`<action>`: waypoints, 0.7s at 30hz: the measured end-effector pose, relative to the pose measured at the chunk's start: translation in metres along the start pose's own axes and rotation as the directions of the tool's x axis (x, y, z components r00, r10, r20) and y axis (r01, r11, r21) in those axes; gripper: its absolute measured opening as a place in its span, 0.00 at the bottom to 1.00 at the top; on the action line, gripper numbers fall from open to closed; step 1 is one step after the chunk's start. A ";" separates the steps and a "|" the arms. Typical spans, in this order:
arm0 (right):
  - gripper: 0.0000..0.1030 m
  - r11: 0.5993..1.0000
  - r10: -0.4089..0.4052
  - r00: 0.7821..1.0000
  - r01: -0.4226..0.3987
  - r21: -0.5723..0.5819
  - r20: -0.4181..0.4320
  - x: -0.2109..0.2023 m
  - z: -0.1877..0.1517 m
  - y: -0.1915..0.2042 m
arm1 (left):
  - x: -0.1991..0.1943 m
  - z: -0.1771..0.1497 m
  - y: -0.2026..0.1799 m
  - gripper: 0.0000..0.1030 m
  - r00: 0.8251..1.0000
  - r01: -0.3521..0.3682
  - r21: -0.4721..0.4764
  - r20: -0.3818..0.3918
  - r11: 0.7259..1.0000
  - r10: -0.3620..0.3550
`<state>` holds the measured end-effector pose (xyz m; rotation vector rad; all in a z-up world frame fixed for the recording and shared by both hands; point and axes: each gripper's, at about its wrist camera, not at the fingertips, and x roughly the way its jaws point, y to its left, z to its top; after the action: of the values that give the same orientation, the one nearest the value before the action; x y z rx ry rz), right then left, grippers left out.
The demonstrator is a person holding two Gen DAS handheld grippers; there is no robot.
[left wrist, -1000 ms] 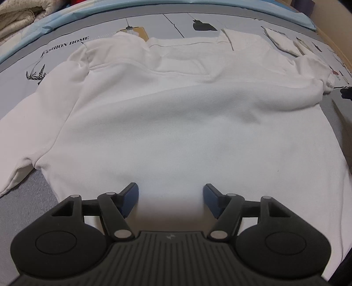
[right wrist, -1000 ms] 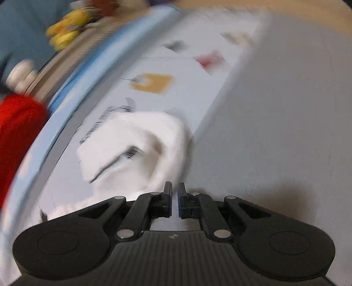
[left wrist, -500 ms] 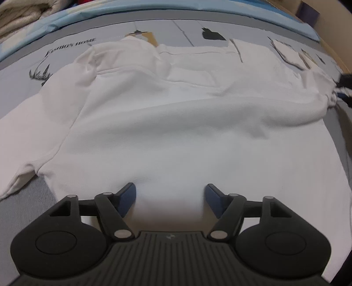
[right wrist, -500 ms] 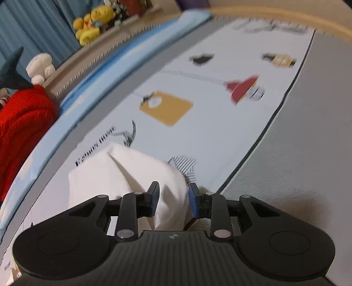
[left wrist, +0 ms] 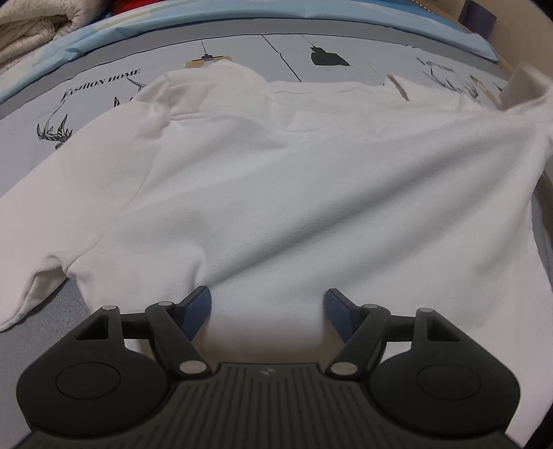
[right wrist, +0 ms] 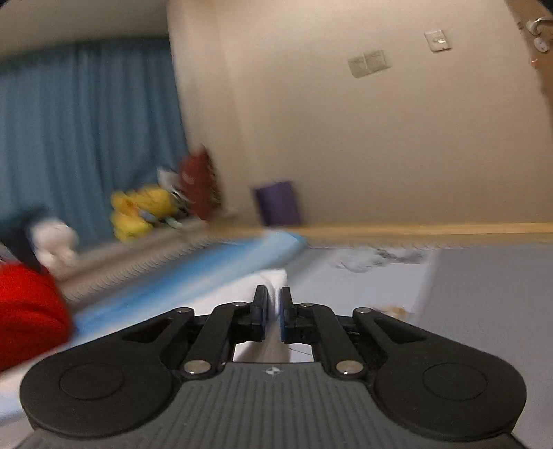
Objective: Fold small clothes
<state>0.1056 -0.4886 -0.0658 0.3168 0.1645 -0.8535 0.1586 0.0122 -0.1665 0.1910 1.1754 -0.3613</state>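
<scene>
A white sweatshirt lies spread on the grey printed bed sheet, collar at the far side. Its left sleeve lies flat toward the near left. Its right sleeve is lifted off the sheet at the far right. My left gripper is open, its blue pads straddling the near hem. My right gripper is shut on a pinch of the white sleeve fabric, raised and pointing toward the wall; the view is blurred.
A cream blanket is bunched at the far left of the bed. A red garment, stuffed toys and a purple box line the far ledge under a blue curtain. The blue sheet border runs along the far side.
My right gripper closed on the right sleeve and lifted it, tilting upward toward the wall. The sleeve rose off the sheet. My left gripper stayed open at the hem.
</scene>
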 end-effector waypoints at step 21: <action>0.25 0.903 0.228 0.869 -0.020 0.428 -0.439 0.151 -0.048 -0.095 | 0.003 -0.001 -0.002 0.80 1.000 -0.001 0.028 0.007 1.000 0.001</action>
<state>0.1303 -0.6385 -0.1710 0.9345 0.4254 -0.6569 0.1575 0.0099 -0.1698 0.2140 1.1634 -0.3775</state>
